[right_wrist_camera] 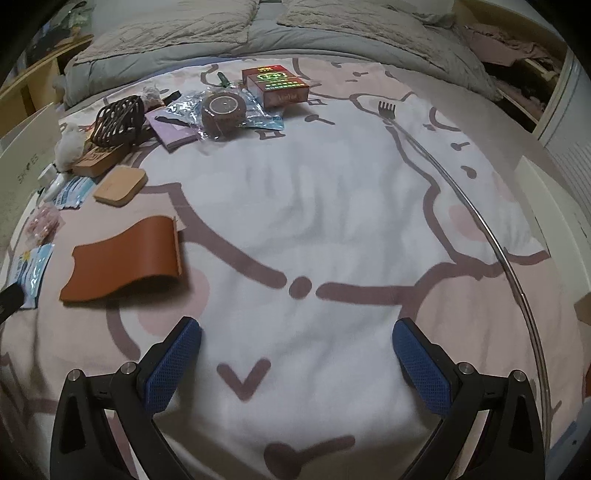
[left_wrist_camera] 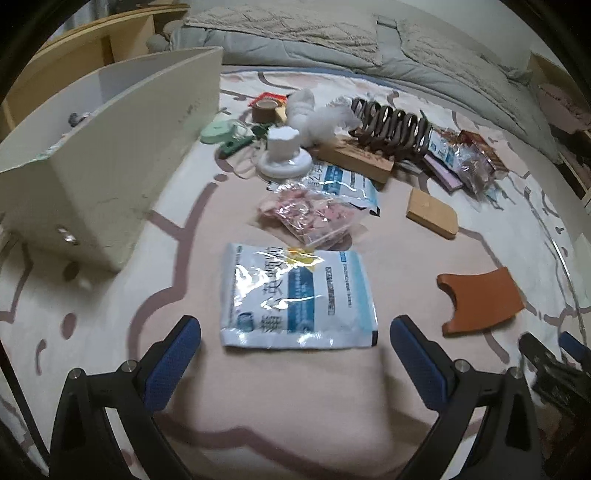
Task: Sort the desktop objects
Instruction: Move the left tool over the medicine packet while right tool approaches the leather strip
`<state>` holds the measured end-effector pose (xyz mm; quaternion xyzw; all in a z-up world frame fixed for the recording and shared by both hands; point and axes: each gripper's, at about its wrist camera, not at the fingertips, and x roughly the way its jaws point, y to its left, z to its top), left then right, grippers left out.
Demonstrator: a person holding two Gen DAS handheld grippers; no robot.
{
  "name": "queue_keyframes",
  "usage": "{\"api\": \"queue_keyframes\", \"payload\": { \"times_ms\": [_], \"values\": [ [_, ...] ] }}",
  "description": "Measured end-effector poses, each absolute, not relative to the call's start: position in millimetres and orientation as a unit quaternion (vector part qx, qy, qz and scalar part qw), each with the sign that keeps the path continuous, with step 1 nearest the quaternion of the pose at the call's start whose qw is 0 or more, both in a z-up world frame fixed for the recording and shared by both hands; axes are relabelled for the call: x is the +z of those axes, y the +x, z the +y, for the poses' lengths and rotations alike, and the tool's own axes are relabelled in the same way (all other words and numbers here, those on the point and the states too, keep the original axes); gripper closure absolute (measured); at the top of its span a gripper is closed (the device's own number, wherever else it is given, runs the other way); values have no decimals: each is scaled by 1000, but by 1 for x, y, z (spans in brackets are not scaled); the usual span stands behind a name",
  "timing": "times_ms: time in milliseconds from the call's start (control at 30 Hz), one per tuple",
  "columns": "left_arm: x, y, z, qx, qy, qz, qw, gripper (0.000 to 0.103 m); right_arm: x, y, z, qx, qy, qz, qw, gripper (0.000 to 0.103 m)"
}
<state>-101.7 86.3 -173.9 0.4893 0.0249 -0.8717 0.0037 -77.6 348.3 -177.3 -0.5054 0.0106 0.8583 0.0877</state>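
Note:
My left gripper [left_wrist_camera: 295, 332] is open and empty, its blue pads just short of a white-and-blue sachet [left_wrist_camera: 297, 297] lying flat on the patterned bedsheet. Beyond it lie a clear bag of pink pieces [left_wrist_camera: 314, 218], another blue sachet [left_wrist_camera: 343, 182], a white stand [left_wrist_camera: 282, 155], a wooden block [left_wrist_camera: 432, 212] and a curved orange leather piece [left_wrist_camera: 480, 301]. A cream box [left_wrist_camera: 110, 155] stands open at the left. My right gripper [right_wrist_camera: 297, 334] is open and empty over bare sheet; the orange piece [right_wrist_camera: 125, 258] lies to its left. Its tip shows in the left wrist view [left_wrist_camera: 554, 354].
At the back lie a brown wire rack [left_wrist_camera: 391, 125] on a wooden base, white fluff [left_wrist_camera: 325, 118], a tape roll [left_wrist_camera: 264, 110], green items [left_wrist_camera: 221, 131] and snack packets [left_wrist_camera: 476, 158]. The right view shows red boxes [right_wrist_camera: 277, 85], a wrapped brown roll [right_wrist_camera: 223, 110], a fork-tipped metal rod [right_wrist_camera: 461, 192] and a grey duvet [right_wrist_camera: 258, 33].

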Motion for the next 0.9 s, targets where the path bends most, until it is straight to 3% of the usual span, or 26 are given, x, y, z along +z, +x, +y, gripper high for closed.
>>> {"api": "queue_keyframes", "payload": {
  "times_ms": [400,600,900],
  "values": [
    [-191,-118,76,-869,493,33,22,0,-143,-88,306,886,-464,3,-1,0],
    [-195,-122,72,-862,505,38,7,0,-151,-110,270,886,-459,-35,-59,0],
    [-199,-122,73,-854,519,38,2,0,-174,-127,250,872,-480,-85,-45,0]
  ]
}}
